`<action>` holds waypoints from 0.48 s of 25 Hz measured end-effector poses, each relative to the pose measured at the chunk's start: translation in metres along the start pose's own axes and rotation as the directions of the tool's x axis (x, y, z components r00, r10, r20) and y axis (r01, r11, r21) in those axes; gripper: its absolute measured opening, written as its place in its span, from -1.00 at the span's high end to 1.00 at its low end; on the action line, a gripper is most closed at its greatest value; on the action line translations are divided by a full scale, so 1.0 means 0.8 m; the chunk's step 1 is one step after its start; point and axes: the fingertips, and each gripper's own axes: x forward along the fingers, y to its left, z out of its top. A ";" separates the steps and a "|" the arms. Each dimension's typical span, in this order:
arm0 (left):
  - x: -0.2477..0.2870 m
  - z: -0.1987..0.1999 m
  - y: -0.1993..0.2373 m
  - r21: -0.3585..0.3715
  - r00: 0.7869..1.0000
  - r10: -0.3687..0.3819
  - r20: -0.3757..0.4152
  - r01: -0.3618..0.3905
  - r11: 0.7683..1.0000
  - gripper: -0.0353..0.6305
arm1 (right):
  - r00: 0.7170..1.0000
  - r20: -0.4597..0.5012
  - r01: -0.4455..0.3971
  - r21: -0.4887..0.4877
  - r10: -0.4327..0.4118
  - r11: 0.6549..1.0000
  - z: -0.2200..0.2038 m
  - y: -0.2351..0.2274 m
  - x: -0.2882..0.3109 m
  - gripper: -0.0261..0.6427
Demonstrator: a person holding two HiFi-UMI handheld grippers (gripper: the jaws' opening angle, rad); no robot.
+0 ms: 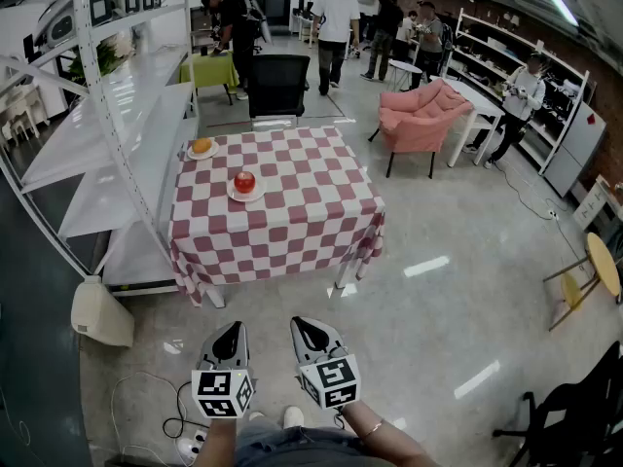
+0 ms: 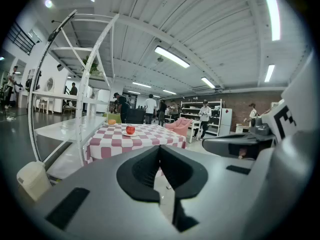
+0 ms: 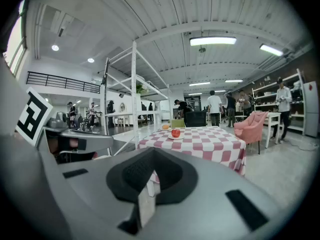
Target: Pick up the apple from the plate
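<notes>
While held low above floor, left gripper (image 1: pixel 231 331) jaws seen pressed together, nothing between. Right gripper (image 1: pixel 307 327) just beside, jaws likewise closed, empty. Apple (image 1: pixel 244 181) seen well ahead of both, on plate (image 1: pixel 234 196), on checked table (image 1: pixel 292 227). Orange (image 1: pixel 201 145) lies beyond apple, slightly left.

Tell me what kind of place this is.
Probably an open lab or workshop: white metal racks, stocked wall shelves, several people standing about, and a checkered table staged mid-floor.

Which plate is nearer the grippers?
The plate holding the red apple; the other plate, with an orange fruit, sits at the far left corner.
</notes>
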 end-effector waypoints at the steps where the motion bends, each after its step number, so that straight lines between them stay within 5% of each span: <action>1: 0.000 0.001 0.002 0.002 1.000 0.002 0.001 -0.002 1.000 0.85 | 1.000 0.001 -0.003 0.001 0.003 1.000 0.000 0.003 0.001 0.90; 12: 0.005 -0.002 0.000 0.020 1.000 0.000 0.001 0.000 1.000 0.84 | 1.000 0.003 -0.022 0.035 0.022 0.999 -0.008 0.002 0.008 0.89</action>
